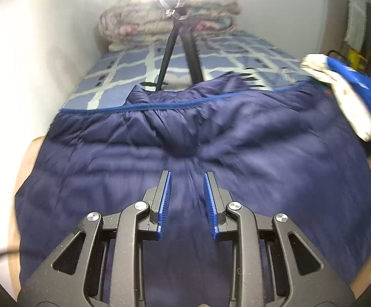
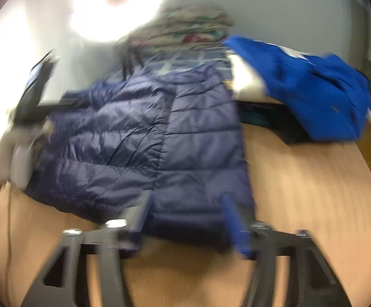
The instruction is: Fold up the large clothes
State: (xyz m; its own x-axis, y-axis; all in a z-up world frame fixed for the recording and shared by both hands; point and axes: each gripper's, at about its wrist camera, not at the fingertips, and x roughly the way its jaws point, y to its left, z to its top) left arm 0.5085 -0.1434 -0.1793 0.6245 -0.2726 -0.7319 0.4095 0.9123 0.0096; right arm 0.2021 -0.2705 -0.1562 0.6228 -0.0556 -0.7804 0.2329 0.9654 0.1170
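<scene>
The left gripper (image 1: 187,179) is sitting nearest the lens in the left wrist view, its blue-padded fingers (image 1: 165,202) standing apart with nothing between them. It is hovering over the navy puffer jacket (image 1: 185,133), which is filling almost everything ahead of and beneath it. The jacket is lying spread on a wooden surface (image 1: 25,158) that is showing at both sides, and its far hem, edged with a brighter blue trim, is overlapping a bed with a blue-and-white checked sheet (image 1: 134,66). Beyond the jacket, straight ahead of the fingers, black tripod legs (image 1: 166,58) are standing on the sheet, with a stack of patterned folded bedding (image 1: 159,25) behind them against the wall. Ahead and to the right of the gripper, a bright blue and white garment (image 1: 351,87) is lying at the jacket's far corner.

In the right wrist view, heavily blurred, the right gripper (image 2: 185,204) is holding its fingers wide apart, with the jacket's (image 2: 139,138) near edge lying between and just ahead of them; whether the pads are touching the fabric cannot be told. Bare wood (image 2: 313,179) is stretching to the right of the gripper, and the blue and white garment (image 2: 313,84) is lying further ahead on that side. The bedding (image 2: 193,25) is showing far ahead.
</scene>
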